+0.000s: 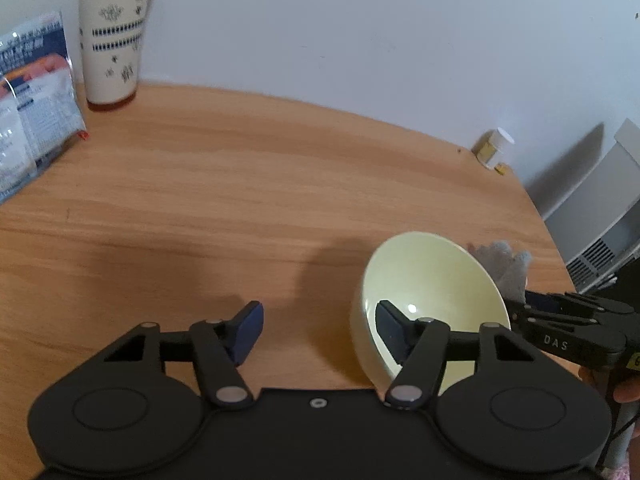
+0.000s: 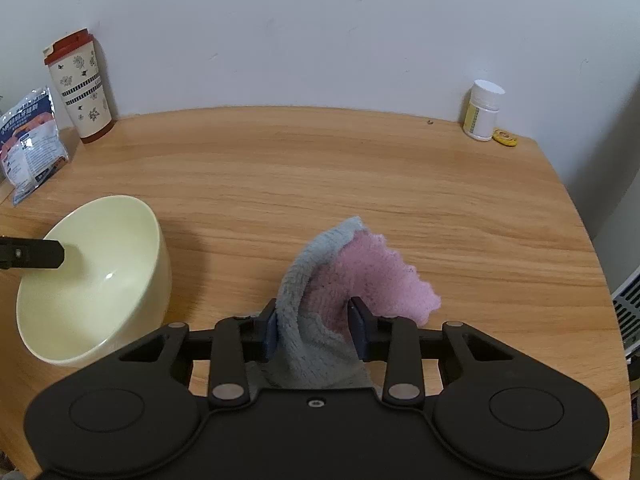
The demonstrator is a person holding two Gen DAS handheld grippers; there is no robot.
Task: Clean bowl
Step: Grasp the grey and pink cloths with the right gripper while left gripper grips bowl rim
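Gripping a fluffy grey-and-pink microfibre cloth [image 2: 320,304], the right claw [image 2: 316,330] has both pads pressed into the fabric, which bulges upward between them and spills toward 2 o'clock in the right wrist view. The left claw [image 1: 318,330] stands with its fingers wide apart: the right-hand pad [image 1: 390,330] lies inside the pale yellow glazed ceramic bowl [image 1: 428,280], the left-hand pad [image 1: 250,328] hangs over bare wood outside it, and the near wall of the bowl sits between the two. Whether the inner pad touches the glaze cannot be told.

The bowl stands on the light wooden worktop [image 1: 240,200], tilted slightly, at 4 o'clock in the left wrist view and at 8 o'clock in the right wrist view [image 2: 92,280]. The cloth [image 1: 506,266] appears just beyond the bowl's rim at 3 o'clock in the left wrist view, with the right claw's black body behind it.

Along the far edge, against the white wall [image 2: 320,32], stand a cream tumbler with red lid and base and a dark floral print [image 2: 78,86] at 10 o'clock, with a printed foil packet [image 2: 30,142] beside it, and a small white pill bottle with a yellow label [image 2: 482,112] at 2 o'clock, with a small flat yellow object [image 2: 505,137] just beside it.
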